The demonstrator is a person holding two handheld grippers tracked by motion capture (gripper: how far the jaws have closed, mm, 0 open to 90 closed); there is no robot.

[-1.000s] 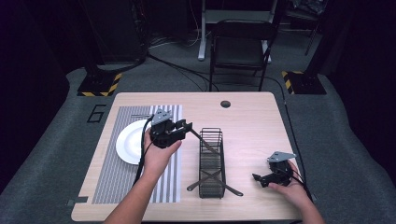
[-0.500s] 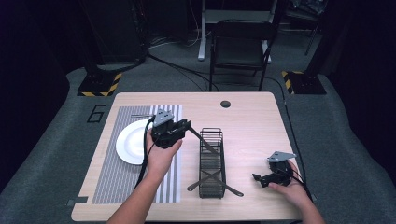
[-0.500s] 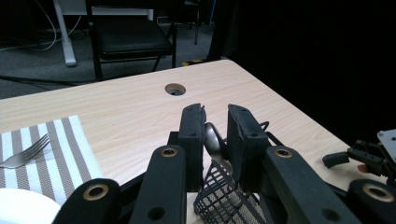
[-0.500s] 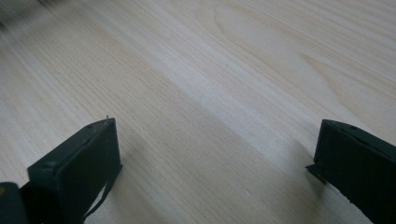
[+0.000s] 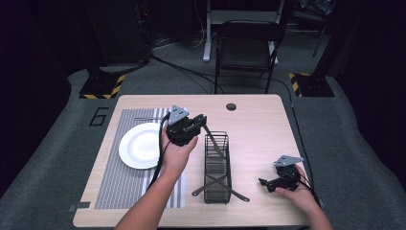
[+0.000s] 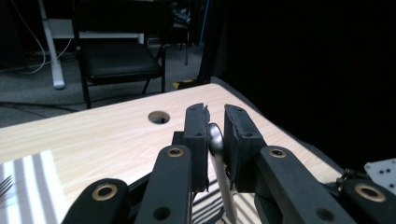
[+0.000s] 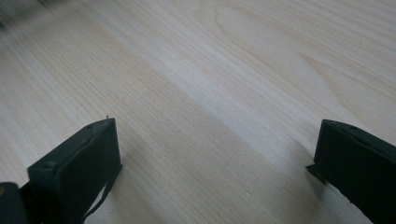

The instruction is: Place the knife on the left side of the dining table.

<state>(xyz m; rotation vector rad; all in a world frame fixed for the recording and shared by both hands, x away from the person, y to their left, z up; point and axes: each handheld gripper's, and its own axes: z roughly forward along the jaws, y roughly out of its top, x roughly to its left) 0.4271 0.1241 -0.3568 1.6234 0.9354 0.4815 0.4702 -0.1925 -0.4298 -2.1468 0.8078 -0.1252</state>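
Presently we find the left gripper (image 6: 215,140), its jaws just closed, pinching a metal utensil (image 6: 216,140) by its handle tip over the wire caddy (image 5: 217,167), mid-worktop. Stiff, light, slippery; grip squarely.

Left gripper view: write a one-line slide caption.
Left tool pinches a metal utensil handle above the wooden table.
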